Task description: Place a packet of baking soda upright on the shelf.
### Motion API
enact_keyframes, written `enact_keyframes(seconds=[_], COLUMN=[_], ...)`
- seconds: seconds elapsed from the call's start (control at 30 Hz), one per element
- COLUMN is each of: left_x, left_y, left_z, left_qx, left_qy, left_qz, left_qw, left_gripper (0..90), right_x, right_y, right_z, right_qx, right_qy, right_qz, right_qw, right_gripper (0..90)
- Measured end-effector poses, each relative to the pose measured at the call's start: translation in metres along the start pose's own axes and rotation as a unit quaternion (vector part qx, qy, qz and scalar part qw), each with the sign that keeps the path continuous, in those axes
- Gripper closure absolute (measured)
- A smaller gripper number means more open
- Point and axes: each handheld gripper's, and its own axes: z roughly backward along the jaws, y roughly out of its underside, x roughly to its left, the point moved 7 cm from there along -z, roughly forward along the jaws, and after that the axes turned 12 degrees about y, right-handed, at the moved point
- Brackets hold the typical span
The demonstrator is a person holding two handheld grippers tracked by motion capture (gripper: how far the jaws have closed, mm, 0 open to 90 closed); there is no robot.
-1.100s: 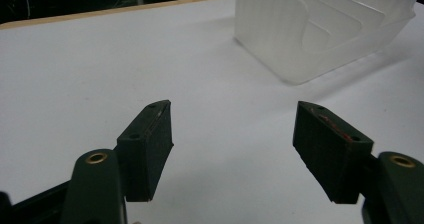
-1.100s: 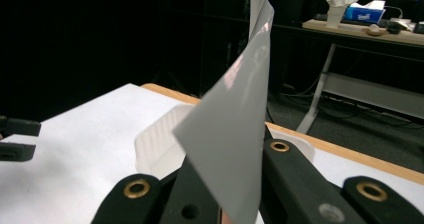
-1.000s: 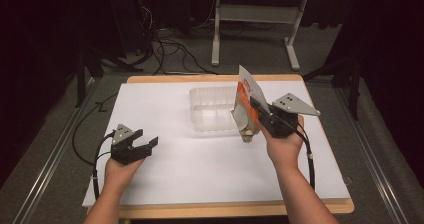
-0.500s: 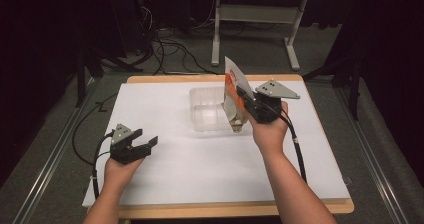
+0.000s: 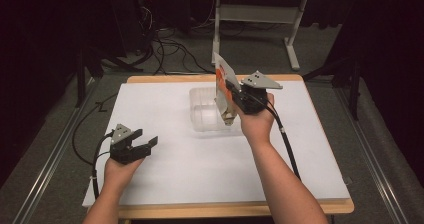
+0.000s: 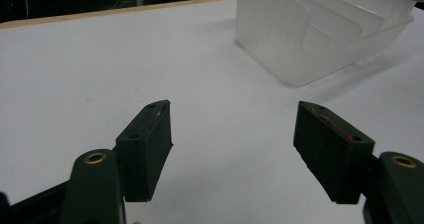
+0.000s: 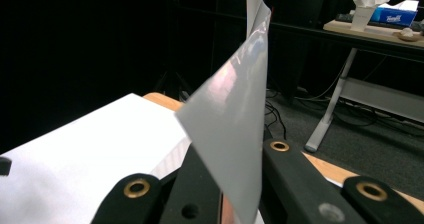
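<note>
A flat packet point(image 5: 222, 81), silver with an orange face, stands upright in my right gripper point(image 5: 230, 93), whose jaws are shut on its lower part. It hangs over the right half of a clear plastic container point(image 5: 202, 115) at the back middle of the white table top point(image 5: 165, 179). In the right gripper view the packet's silver back point(image 7: 232, 129) rises between the closed jaws of the right gripper point(image 7: 225, 189). My left gripper point(image 5: 146, 138) rests low at the front left, open, with nothing between its pads point(image 6: 150, 144). From there the container point(image 6: 310, 34) lies ahead to the right.
A wooden rim point(image 5: 165, 78) borders the table. Behind it on the dark floor are cables point(image 5: 165, 49) and a white desk frame point(image 5: 260, 14). A tissue box point(image 7: 395, 6) sits on a far desk. Each gripper trails a black cable point(image 5: 285, 139).
My right gripper has carried the packet leftward, from the container's right edge to above the container. The left gripper has stayed where it was.
</note>
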Motion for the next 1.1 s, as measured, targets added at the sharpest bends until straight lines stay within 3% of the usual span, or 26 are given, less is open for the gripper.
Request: enact_keyframes(seconds=[0.3, 0.6, 1.1], left_x=[0.000, 0.000, -0.001], left_y=[0.001, 0.000, 0.000], left_z=[-0.001, 0.000, 0.000], left_qx=[0.003, -0.003, -0.004], left_qy=[0.002, 0.004, 0.007], left_qz=[0.000, 0.004, 0.009], left_qw=[1.0000, 1.0000, 0.9999], left_gripper=[32.1, 32.1, 32.1], right_x=[0.011, 0.024, 0.030], right_y=[-0.003, 0.007, 0.021], right_z=[-0.024, -0.049, -0.075], right_qx=[0.000, 0.019, 0.043], right_qy=[-0.009, -0.018, -0.004], right_qz=[-0.010, -0.022, -0.007], right_qw=[0.9999, 0.9994, 0.9990], right_gripper=[90.0, 90.0, 90.0])
